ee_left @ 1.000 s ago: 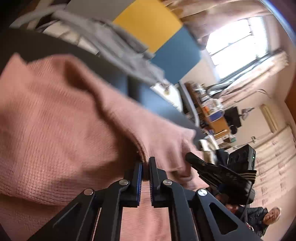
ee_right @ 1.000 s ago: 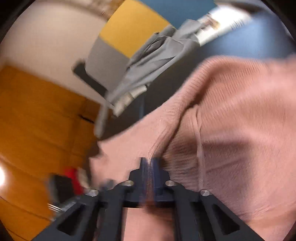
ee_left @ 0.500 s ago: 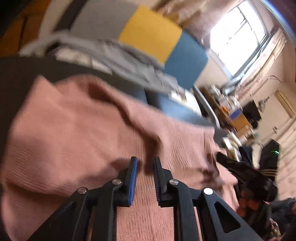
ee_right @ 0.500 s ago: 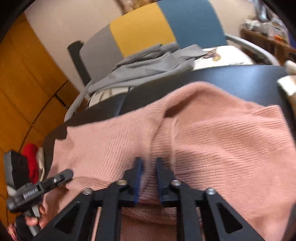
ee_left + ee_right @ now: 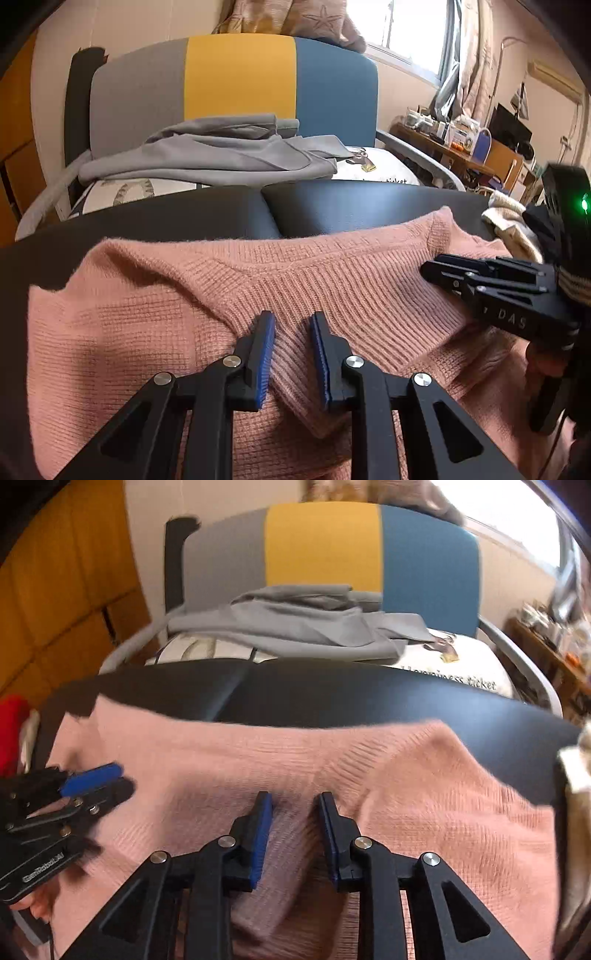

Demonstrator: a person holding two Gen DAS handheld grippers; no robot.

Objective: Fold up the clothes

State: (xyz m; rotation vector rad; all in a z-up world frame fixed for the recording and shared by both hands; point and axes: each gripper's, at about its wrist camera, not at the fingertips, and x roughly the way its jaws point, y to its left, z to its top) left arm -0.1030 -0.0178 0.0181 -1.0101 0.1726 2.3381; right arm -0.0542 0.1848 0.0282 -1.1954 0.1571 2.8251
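Sweater [image 5: 155, 325]: pink knit spread on the dark table [image 5: 369, 206], its folded ridge running toward 12 o'clock.
Left gripper [image 5: 291, 354]: jaws just parted; ridge between, unpinched.
Right gripper [image 5: 295, 834]: likewise freshly parted, releasing cloth.
Advice: I'd lift both clear without snagging, then smooth the fold.

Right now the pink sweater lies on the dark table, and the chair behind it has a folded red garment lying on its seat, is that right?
Not quite: the garment on the chair is grey, not red, and loosely heaped rather than folded, as the left wrist view shows. The pink sweater does lie on the dark table.
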